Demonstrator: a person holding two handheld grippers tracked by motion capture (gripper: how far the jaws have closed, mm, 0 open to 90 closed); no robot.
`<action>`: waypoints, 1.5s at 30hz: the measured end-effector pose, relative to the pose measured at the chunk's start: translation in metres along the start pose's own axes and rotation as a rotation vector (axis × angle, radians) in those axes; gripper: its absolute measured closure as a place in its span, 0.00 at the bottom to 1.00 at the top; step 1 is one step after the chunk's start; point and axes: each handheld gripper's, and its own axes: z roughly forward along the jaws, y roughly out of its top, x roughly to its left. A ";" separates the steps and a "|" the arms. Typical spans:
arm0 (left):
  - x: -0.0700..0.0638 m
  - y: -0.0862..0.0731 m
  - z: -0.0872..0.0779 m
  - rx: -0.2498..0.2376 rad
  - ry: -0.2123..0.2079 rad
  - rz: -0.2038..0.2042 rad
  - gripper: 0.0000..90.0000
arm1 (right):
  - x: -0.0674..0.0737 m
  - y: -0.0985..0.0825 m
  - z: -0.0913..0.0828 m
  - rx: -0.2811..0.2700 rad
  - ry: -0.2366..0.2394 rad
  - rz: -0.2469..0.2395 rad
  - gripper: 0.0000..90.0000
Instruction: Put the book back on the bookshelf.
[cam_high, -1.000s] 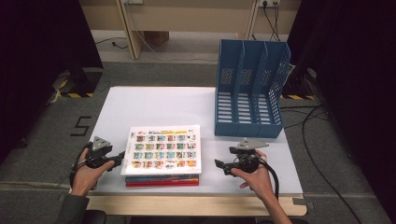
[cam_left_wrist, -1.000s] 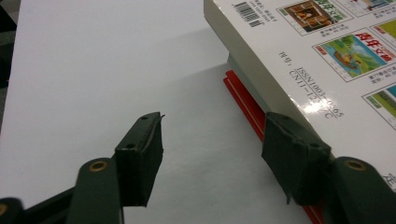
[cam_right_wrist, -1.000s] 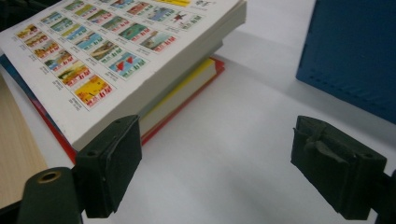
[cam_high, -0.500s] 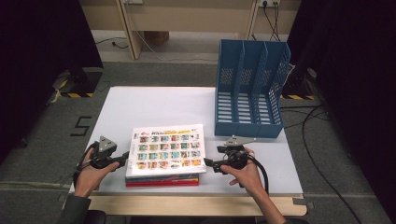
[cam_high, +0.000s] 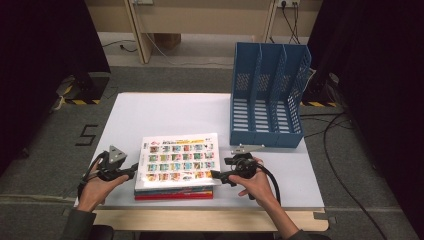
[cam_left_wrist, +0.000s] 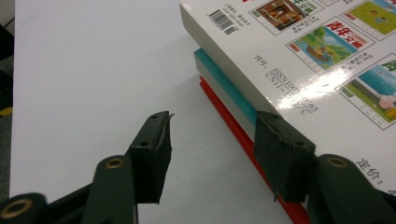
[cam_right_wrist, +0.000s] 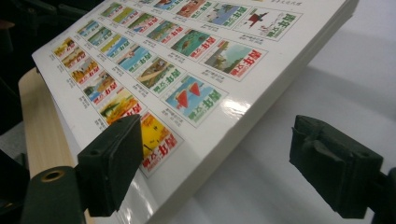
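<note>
At the near edge of the white table (cam_high: 165, 112) sits the stack I'm working on: a white picture-grid book (cam_high: 177, 160) on top of a teal book (cam_left_wrist: 224, 84) and a red book (cam_left_wrist: 233, 126), well short of the blue file rack (cam_high: 265, 100) at the far right. I bring the left gripper (cam_high: 131, 172) to the stack's left side. Its jaws have just been narrowing, yet a gap remains with only bare table between them. One jaw overlaps the stack's edge, and I cannot tell whether it touches. The right gripper (cam_high: 214, 175) stands wide apart, straddling the top book's near right corner without pinching it, I judge so as to lift that book alone. The lower covers are hidden under the top one, and the right gripper view cuts off the stack's underside.
</note>
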 end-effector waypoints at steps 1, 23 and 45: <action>-0.001 0.001 0.000 -0.001 0.006 0.018 0.52 | -0.001 0.001 0.002 0.001 0.009 0.006 0.20; 0.005 -0.002 -0.003 -0.031 0.001 0.069 0.32 | -0.008 0.011 0.029 0.030 0.114 0.120 0.20; -0.005 0.008 0.001 -0.010 -0.046 0.059 0.34 | -0.033 0.007 0.016 -0.031 0.163 0.232 0.39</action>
